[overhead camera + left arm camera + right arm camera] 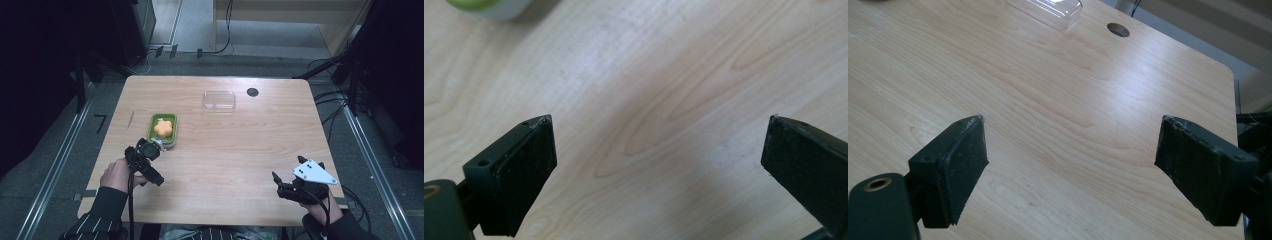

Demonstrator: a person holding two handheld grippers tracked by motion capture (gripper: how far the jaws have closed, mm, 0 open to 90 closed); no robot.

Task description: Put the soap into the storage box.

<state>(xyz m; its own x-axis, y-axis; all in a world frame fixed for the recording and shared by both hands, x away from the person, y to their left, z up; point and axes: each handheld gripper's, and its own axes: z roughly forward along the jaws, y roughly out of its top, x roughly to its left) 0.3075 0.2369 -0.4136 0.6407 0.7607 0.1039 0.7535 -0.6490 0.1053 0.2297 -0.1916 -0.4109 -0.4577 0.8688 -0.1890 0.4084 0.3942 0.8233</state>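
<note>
We see the left hand-held gripper (156, 145) with its jaws spread wide and empty, just beside the near end of the green tray (171, 121) holding an orange flower-shaped piece (163, 129). The right hand-held gripper (277, 184) is also spread, low over the desk (240, 150), well apart from the clear lid (219, 99).

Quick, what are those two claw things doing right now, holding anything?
Left gripper: open, holding nothing, jaws wide apart over bare table near the green tray.
Right gripper: open, holding nothing, over bare wood.
</note>
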